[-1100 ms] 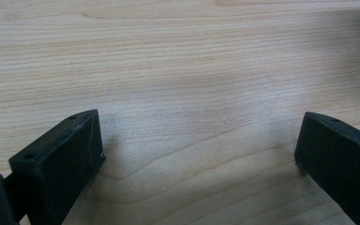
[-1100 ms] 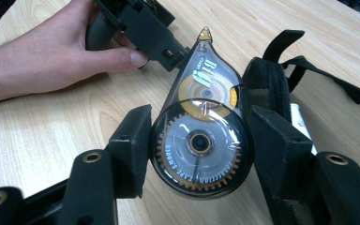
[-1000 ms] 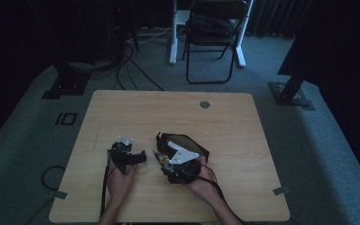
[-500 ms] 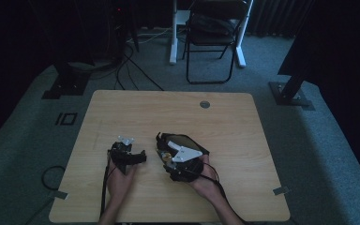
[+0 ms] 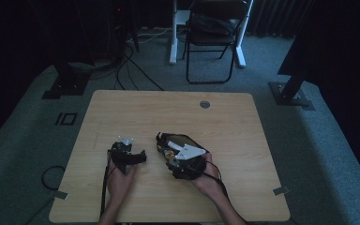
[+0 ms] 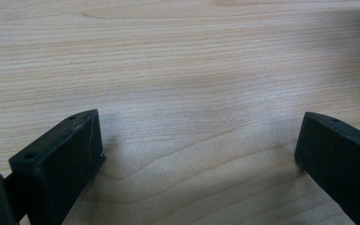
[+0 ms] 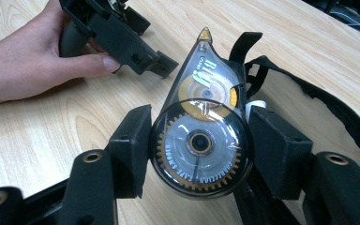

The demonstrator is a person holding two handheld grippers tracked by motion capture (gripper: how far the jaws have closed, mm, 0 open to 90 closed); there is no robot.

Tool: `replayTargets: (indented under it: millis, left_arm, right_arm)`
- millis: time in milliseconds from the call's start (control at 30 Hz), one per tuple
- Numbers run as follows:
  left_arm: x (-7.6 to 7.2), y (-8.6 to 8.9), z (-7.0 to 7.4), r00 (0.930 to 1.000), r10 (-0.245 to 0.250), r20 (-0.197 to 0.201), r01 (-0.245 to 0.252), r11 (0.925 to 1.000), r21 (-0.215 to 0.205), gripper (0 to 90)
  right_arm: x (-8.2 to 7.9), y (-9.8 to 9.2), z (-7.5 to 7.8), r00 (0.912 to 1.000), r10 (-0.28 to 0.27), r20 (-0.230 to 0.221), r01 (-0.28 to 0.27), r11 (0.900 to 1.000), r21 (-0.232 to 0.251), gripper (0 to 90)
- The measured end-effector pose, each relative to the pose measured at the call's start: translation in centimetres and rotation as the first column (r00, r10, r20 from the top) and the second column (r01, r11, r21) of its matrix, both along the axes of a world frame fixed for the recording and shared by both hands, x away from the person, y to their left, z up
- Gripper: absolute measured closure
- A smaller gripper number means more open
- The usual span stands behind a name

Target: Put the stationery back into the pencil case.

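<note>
A clear correction tape dispenser (image 7: 201,140), with yellow gears and a yellow tip pointing away, sits between the two jaws of my right gripper (image 7: 201,147). Both jaws press its round body, just above the wooden table (image 7: 42,131). From the high view the right gripper (image 5: 183,161) is at the table's front middle, over a black pouch (image 5: 174,140). My left gripper (image 5: 127,155) rests on the table to its left, held by a hand (image 7: 28,70). In the left gripper view its jaws stand wide apart (image 6: 197,140) over bare wood with nothing between them.
The black pouch's zippered edge and strap (image 7: 337,108) curve around the right of the dispenser. A round grommet hole (image 5: 205,104) is near the table's far edge. A folding chair (image 5: 213,37) and cables stand on the floor beyond.
The right gripper with the dispenser has shifted very slightly to the right. The left gripper has stayed in place.
</note>
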State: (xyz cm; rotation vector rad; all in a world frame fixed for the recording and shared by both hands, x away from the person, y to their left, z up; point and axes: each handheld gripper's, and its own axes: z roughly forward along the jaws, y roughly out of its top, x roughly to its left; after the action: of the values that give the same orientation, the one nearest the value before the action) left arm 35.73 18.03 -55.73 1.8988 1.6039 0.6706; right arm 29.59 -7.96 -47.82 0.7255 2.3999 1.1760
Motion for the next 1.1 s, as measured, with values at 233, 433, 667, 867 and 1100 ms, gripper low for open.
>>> replayTargets:
  millis: [233,433,667,867,1100]
  left_arm:
    - [0.0,0.0,0.0,1.0,0.0,0.0,0.0,1.0,0.0,1.5]
    - [0.0,0.0,0.0,1.0,0.0,0.001,0.0,1.0,0.0,1.5]
    - [0.0,0.0,0.0,1.0,0.0,0.0,0.0,1.0,0.0,1.5]
    - [0.0,0.0,0.0,1.0,0.0,0.0,0.0,1.0,0.0,1.5]
    - [0.0,0.0,0.0,1.0,-0.001,-0.001,0.001,1.0,0.001,1.5]
  right_arm:
    - [0.2,-0.4,0.1,1.0,-0.009,0.0,0.009,1.0,0.003,41.8]
    - [0.4,-0.8,0.2,0.9998,-0.019,0.001,0.019,1.0,0.01,41.7]
    - [0.7,-1.2,0.3,0.9996,-0.029,0.002,0.029,0.999,0.02,41.7]
    - [0.9,-1.5,0.2,0.9996,-0.029,-0.003,0.029,0.999,0.027,41.7]
    - [1.4,-1.8,0.4,0.9992,-0.041,0.002,0.04,0.999,0.029,41.7]
